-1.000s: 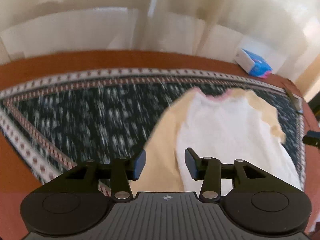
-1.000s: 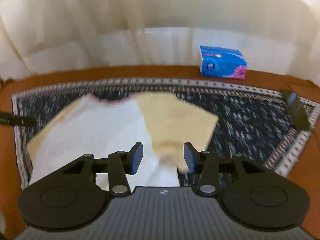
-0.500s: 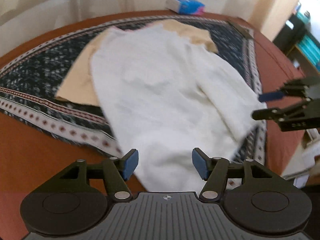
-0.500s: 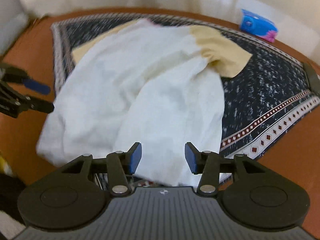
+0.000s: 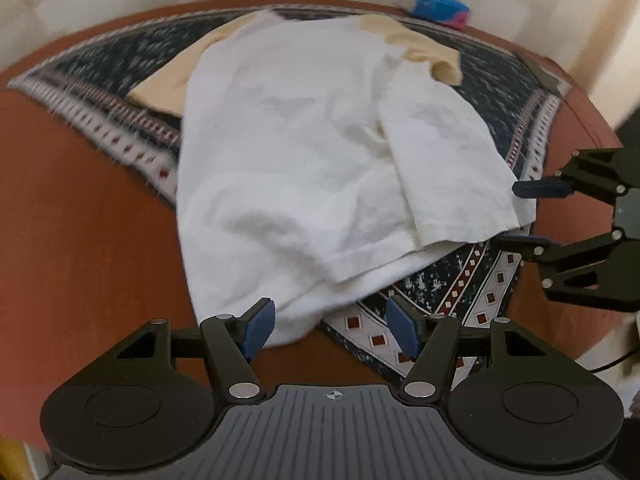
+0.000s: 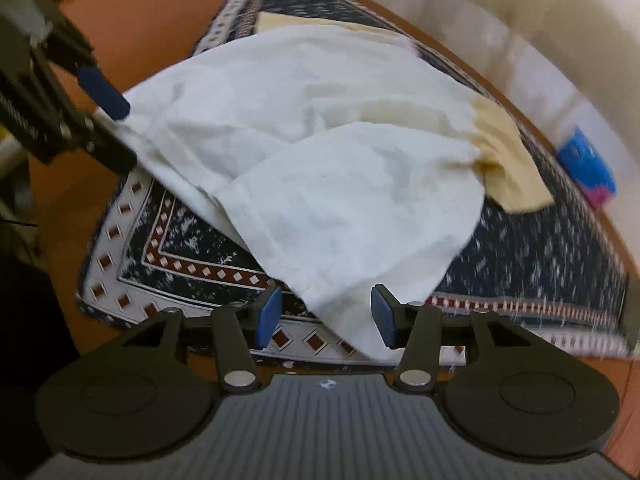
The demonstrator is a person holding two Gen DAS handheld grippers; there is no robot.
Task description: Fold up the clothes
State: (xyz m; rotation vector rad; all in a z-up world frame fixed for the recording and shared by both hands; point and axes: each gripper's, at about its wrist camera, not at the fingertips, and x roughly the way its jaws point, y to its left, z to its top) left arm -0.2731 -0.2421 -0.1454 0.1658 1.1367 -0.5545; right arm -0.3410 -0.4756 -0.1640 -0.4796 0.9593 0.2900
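A white T-shirt (image 5: 304,148) with yellow sleeves (image 5: 424,52) lies on a dark patterned rug (image 5: 452,280), its hem toward me. My left gripper (image 5: 332,330) stands open at the hem's near left corner, the cloth just inside its left pad and unpressed. In the same view my right gripper (image 5: 525,216) is at the far right, its fingers above and below the other hem corner. In the right wrist view the T-shirt (image 6: 320,184) has a folded-over flap whose tip lies between the open pads of my right gripper (image 6: 326,318). The left gripper (image 6: 116,124) straddles the cloth's edge at upper left.
The rug (image 6: 540,248) covers a brown table (image 5: 80,208), whose edge runs close behind both grippers. A blue tissue pack (image 5: 438,4) sits at the table's far side by pale curtains. A dark flat object (image 5: 548,76) lies on the rug's right border.
Both grippers have swung from the sleeve end of the shirt down to its hem corners. The left jaws stand wider than a second ago. The right view has rolled.
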